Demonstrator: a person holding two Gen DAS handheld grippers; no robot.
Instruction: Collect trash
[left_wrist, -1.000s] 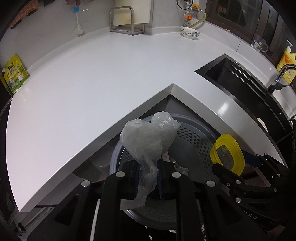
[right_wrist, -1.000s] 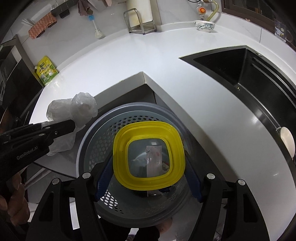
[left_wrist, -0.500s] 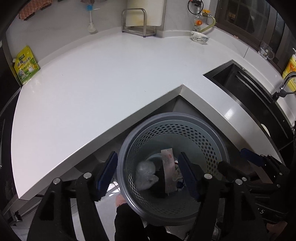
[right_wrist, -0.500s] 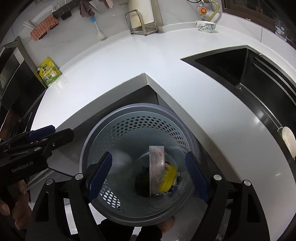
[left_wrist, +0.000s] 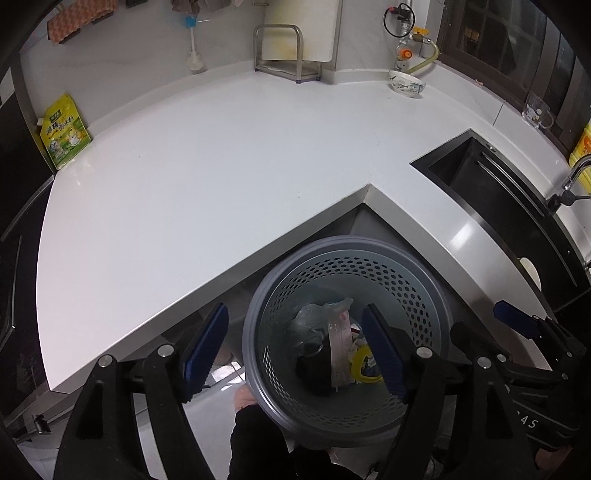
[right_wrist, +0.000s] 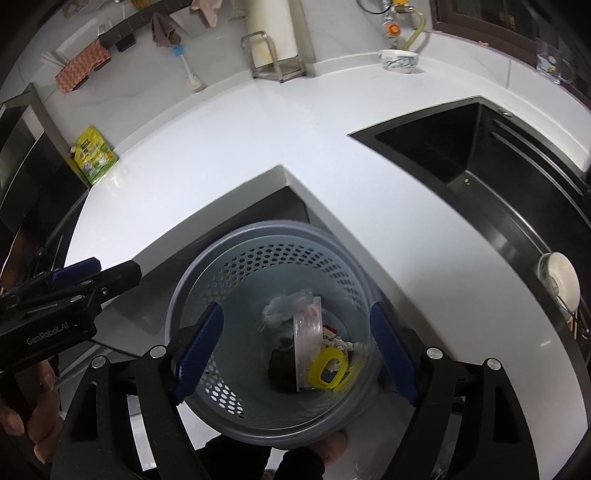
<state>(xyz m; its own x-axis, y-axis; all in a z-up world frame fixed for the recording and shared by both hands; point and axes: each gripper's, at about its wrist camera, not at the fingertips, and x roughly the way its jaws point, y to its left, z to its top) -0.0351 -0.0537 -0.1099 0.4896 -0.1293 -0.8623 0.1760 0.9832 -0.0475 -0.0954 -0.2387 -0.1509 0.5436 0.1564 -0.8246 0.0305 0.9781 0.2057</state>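
My left tool (left_wrist: 295, 345) is opening, my right tool (right_wrist: 295, 343) gapes, both empty above the bin (left_wrist: 436, 295). Sinking lower could knock its rim at six o'clock

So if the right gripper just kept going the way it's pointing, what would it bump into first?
Probably the trash in the bin: the right gripper points into its open mouth, likely meeting the clear plastic piece or yellow lid first. Depth is unclear.

I see a glossy white counter (left_wrist: 207, 192), a perforated matt grey plastic bin (left_wrist: 417, 295), and crinkled clear plastic bag (left_wrist: 314, 314) inside.
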